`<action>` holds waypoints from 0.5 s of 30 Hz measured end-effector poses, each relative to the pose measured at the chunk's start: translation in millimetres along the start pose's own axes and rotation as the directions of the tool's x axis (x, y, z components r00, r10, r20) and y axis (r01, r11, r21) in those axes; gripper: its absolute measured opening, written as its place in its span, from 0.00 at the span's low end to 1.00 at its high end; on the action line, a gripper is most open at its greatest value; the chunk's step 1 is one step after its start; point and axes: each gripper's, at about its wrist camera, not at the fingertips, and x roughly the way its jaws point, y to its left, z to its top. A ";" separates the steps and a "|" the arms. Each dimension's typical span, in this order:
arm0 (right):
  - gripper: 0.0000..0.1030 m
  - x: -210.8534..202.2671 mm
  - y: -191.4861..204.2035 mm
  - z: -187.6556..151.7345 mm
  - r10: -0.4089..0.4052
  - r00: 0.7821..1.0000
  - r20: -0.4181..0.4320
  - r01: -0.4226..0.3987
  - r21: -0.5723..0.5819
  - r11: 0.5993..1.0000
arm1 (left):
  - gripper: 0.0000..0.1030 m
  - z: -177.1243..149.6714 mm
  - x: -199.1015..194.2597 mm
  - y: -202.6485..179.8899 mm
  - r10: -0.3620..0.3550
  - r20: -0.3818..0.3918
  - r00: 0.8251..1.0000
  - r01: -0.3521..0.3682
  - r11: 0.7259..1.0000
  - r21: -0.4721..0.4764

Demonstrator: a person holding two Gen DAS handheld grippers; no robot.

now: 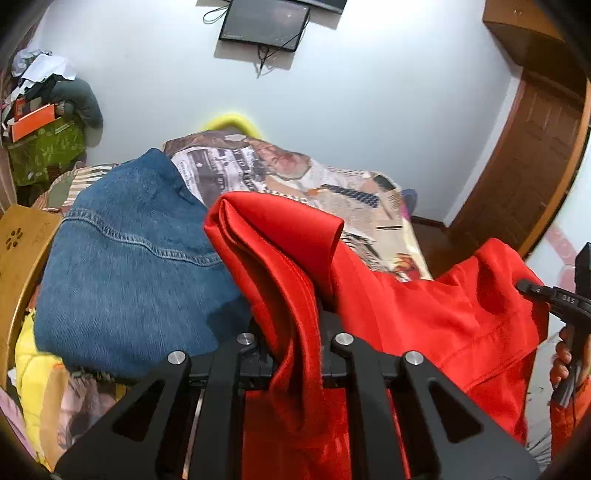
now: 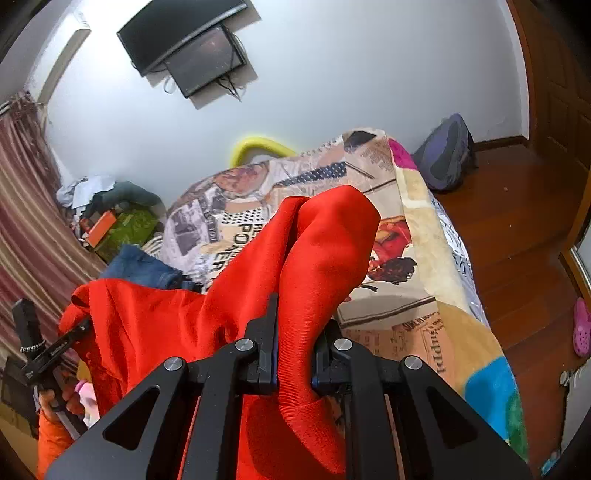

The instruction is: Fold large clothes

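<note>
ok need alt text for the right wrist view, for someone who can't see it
The right hand-held gripper is shut on a bunched fold of a shiny red garment above a bed with a collage-print blanket. At far left, the left hand-held gripper meets the garment's other end, beside blue denim.

Shiny red garment (image 1: 424, 306), blue denim jacket (image 1: 129, 266), collage-print bedspread (image 2: 399, 306), black claws (image 2: 293, 354)

- Both views are bright and evenly lit; the white wall (image 1: 369, 92) looks washed out.
- The screen (image 1: 264, 24) casts a soft shadow on the wall.
- Red cloth (image 2: 317, 258) shows sheen.
- Fisheye bending curves the door (image 1: 535, 166); corners go black.
- Edges look slightly soft.
</note>
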 end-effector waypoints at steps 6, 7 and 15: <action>0.10 47.5 -15.2 -1.8 -0.056 0.997 -0.061 0.056 0.004 0.998 | 0.10 -4.2 50.0 25.6 0.026 -0.069 0.997 -0.028 0.999 -0.024; 0.10 52.5 -16.2 -1.3 -0.063 0.996 -0.071 0.063 0.003 0.998 | 0.10 -5.9 60.1 30.6 0.032 -0.087 0.996 -0.035 0.999 -0.033; 0.11 93.8 -54.5 -18.3 -0.116 0.979 -0.171 0.120 0.017 0.993 | 0.18 -24.3 85.4 39.8 0.073 -0.123 0.990 -0.073 0.997 0.008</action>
